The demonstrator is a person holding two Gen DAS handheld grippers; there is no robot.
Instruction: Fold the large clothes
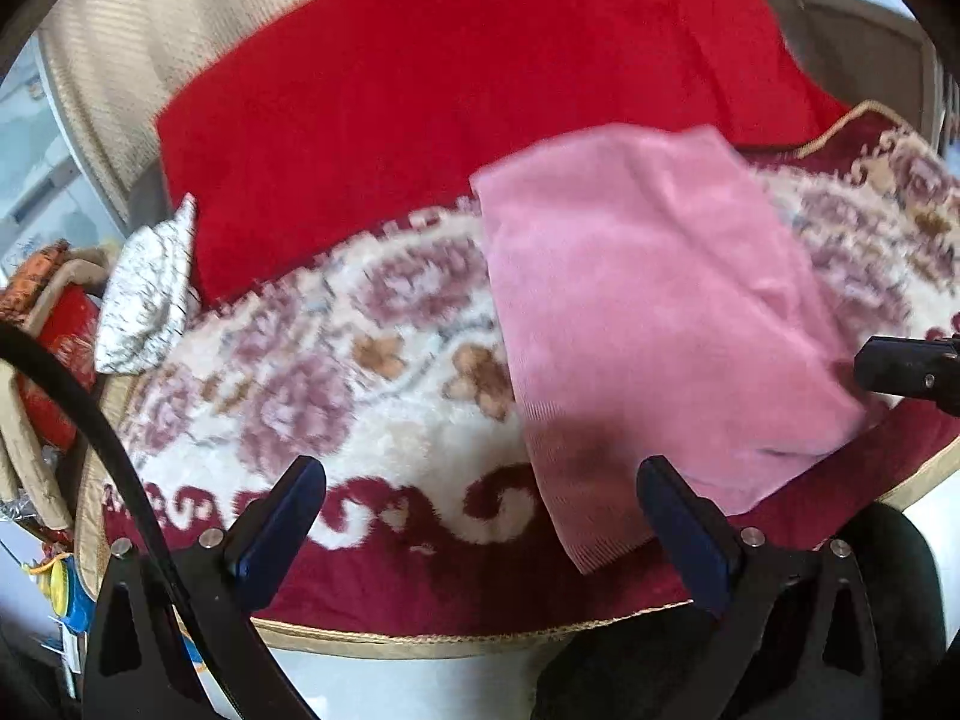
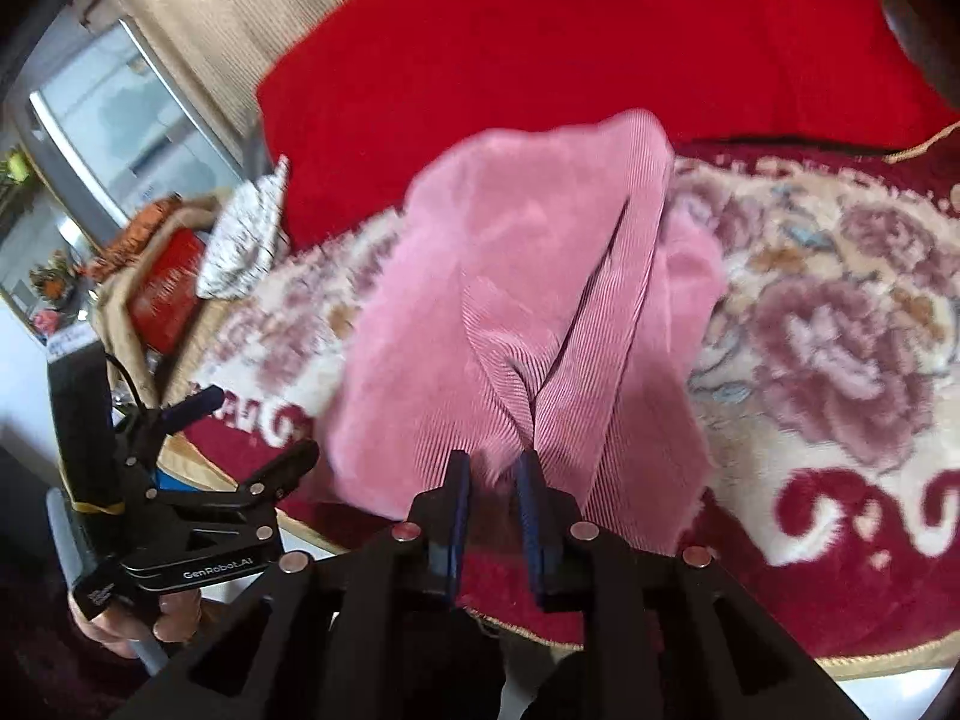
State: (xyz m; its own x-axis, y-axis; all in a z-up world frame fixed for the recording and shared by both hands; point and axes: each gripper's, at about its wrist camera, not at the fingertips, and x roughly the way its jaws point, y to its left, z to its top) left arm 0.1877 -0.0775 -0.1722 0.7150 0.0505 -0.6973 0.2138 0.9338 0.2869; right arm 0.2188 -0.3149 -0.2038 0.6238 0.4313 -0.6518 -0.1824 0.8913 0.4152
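While the right gripper (image 2: 493,474) points down at the near hem of the pink corduroy garment (image 2: 528,312), its two blue pads stand a narrow gap apart and are opening, with a fuzzy bit of pink cloth lying between the tips; whether the pads press on it cannot be told. The garment runs away from those tips toward twelve o'clock, creased in long folds, and rests on the floral blanket (image 2: 840,324).

Seen from the left wrist, the left gripper (image 1: 480,492) has its fingers spread wide with nothing between them. The garment (image 1: 648,312) lies at about one o'clock from them, its ribbed near corner reaching down just inside the right-hand finger (image 1: 684,516). At three o'clock a black piece of the right gripper (image 1: 906,366) sits at the cloth's edge.

Behind the garment, at twelve o'clock, a red cushion (image 1: 468,114) leans up. At nine o'clock lies a small white patterned pillow (image 1: 150,294), with a red box (image 1: 66,336) beyond it. A black cable (image 1: 102,420) crosses the left view at eight o'clock.
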